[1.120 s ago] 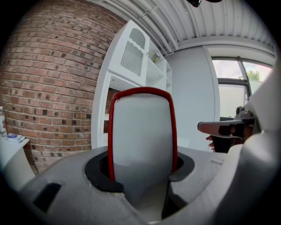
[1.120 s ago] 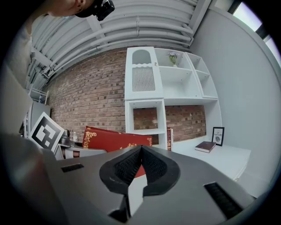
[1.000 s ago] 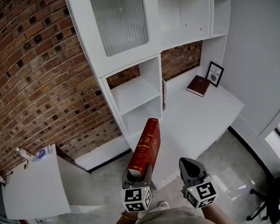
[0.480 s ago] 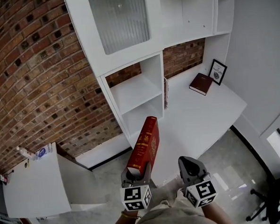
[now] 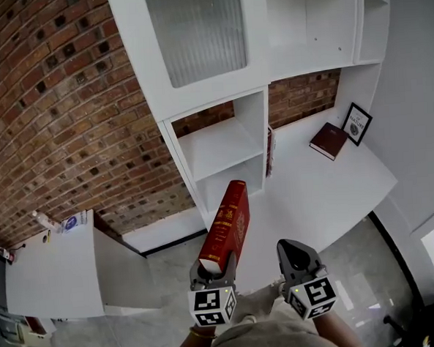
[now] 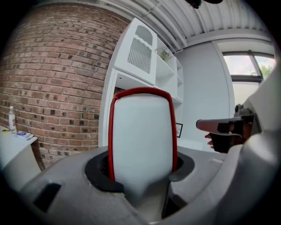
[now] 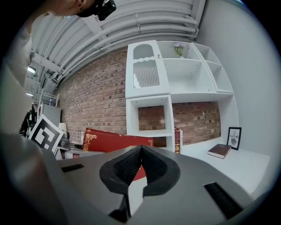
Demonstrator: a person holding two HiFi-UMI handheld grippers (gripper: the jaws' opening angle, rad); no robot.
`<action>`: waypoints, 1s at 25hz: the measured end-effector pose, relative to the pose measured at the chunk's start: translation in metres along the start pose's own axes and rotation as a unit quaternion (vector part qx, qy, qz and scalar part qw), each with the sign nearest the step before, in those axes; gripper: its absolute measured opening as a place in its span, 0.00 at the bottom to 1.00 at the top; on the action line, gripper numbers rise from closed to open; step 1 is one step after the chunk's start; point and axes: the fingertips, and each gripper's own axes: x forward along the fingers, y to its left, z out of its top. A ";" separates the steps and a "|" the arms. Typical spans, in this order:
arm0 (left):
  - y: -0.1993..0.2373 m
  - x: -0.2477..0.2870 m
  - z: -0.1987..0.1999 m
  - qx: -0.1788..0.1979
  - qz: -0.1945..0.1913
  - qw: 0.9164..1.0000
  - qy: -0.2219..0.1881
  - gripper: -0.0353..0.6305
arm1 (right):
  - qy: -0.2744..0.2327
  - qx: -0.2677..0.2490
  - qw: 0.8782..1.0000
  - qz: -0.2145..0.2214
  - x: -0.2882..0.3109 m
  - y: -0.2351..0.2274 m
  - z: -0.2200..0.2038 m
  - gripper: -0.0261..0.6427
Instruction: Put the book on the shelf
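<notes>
**Red book held before the white shelf unit**

We see the left gripper point(image 5: 213, 270) clamped on the lower end of the red book point(image 5: 227, 226). In the left gripper view its pale page edge fills the space between the jaws. The book is tilted, with its upper end toward the open lower cubbies of the shelf unit point(image 5: 217, 144) but apart from them. The right gripper point(image 5: 292, 249) is just beside it, its jaws pressed together on nothing. On the white desk point(image 5: 313, 189), a second red book point(image 5: 270, 150) stands against the cubby wall. A dark book point(image 5: 329, 140) lies flat near a framed picture point(image 5: 357, 122).
</notes>
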 end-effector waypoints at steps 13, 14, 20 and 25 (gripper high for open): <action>0.000 0.031 0.000 -0.015 0.068 0.998 -0.002 0.41 | 0.004 -0.005 0.996 0.084 0.041 -0.028 0.008 0.05; -0.001 0.034 0.000 -0.016 0.073 0.997 -0.002 0.41 | 0.005 -0.004 0.996 0.090 0.044 -0.031 0.008 0.05; -0.003 0.049 0.001 -0.021 0.096 0.995 -0.002 0.41 | 0.004 -0.012 0.994 0.112 0.062 -0.048 0.010 0.05; -0.004 0.059 0.001 -0.025 0.117 0.993 0.000 0.41 | -0.004 -0.019 0.991 0.129 0.075 -0.060 0.012 0.05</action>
